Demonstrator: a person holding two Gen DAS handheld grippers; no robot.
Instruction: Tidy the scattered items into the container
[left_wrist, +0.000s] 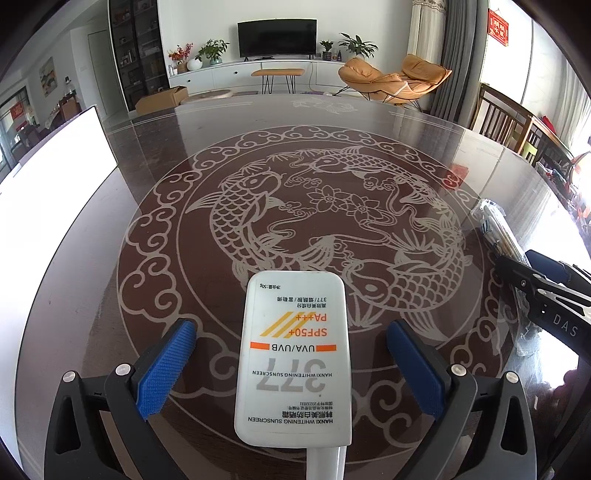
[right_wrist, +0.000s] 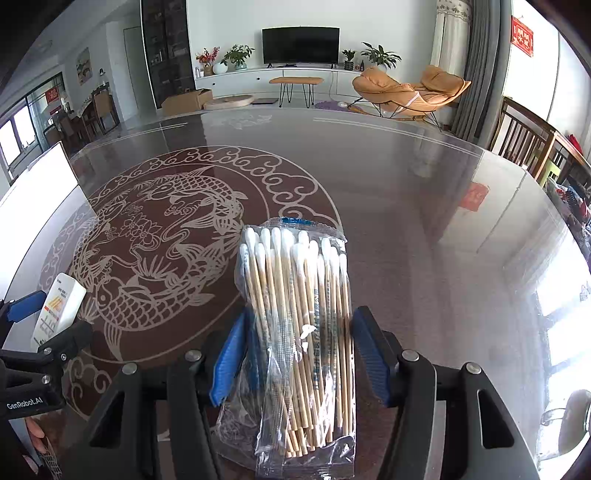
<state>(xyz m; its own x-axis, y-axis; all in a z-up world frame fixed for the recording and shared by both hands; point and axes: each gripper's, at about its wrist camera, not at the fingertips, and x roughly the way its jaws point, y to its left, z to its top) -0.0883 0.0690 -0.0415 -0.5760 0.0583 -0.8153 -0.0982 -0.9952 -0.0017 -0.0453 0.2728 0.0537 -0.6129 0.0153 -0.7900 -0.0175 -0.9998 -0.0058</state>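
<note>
Currently one sunscreen tube (left_wrist: 293, 354) between the parted left tool (left_wrist: 290, 365), one cotton-swab packet (right_wrist: 297, 332) between the parted right tool (right_wrist: 299, 356)

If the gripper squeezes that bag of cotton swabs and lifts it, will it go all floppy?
Probably only a little. The bag of cotton swabs is thin, crinkly clear plastic, so its loose bottom end would likely sag. The many wooden sticks packed side by side should keep the middle fairly stiff. It looks light, and the glossy wrap might slip between the right gripper's open jaws.
</note>
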